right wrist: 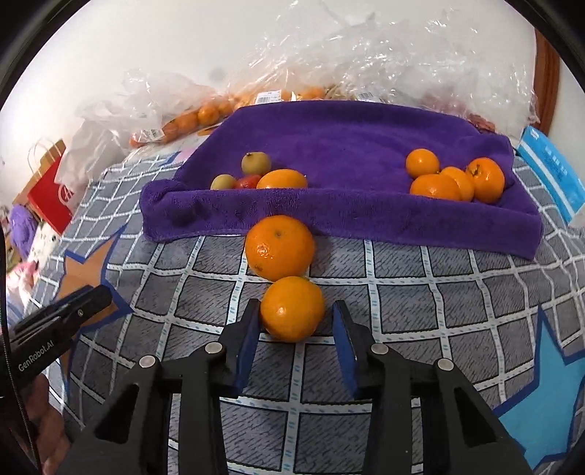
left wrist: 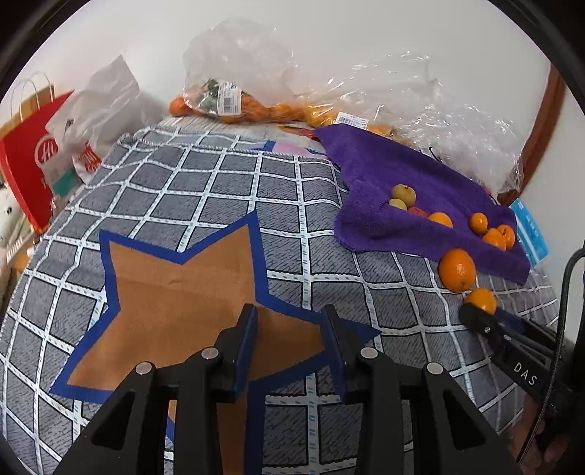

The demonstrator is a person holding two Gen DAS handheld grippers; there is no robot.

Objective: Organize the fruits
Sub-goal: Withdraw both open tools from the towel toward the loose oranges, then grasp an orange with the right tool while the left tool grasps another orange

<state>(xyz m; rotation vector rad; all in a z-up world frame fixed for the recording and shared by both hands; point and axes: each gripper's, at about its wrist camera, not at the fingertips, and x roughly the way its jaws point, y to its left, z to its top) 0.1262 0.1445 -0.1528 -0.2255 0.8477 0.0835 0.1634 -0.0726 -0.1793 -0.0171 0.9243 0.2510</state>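
Nearest my right camera, the small orange (right wrist: 292, 308) is sitting on the checked cloth (right wrist: 420, 310) between the fingers (right wrist: 248, 339) of my right gripper (right wrist: 295, 343). They are standing apart, the left one touching or almost touching the fruit's side and the right one showing a gap, so nothing is clamped yet. Just behind it, touching it, a larger orange (right wrist: 279, 246) is resting against the front edge of the purple towel (right wrist: 347, 146).

On the towel, two groups are lying well apart: four oranges (right wrist: 453, 179) bunched at the right, and at the left two yellow-green fruits (right wrist: 256, 163), a red one (right wrist: 248, 181) and one more orange (right wrist: 282, 179).

My left gripper (left wrist: 290, 347) is hovering over the brown star (left wrist: 175, 292) printed on the cloth, its fingers apart and holding nothing.

The cloth is covering the desk in grey squares with white lines. Along the far edge, clear plastic bags (left wrist: 420, 102) are holding more oranges against a white wall (left wrist: 146, 33). At the left a red paper bag (left wrist: 29, 160) is standing beside the desk, and a blue packet (right wrist: 552, 171) is lying past the towel's right end.
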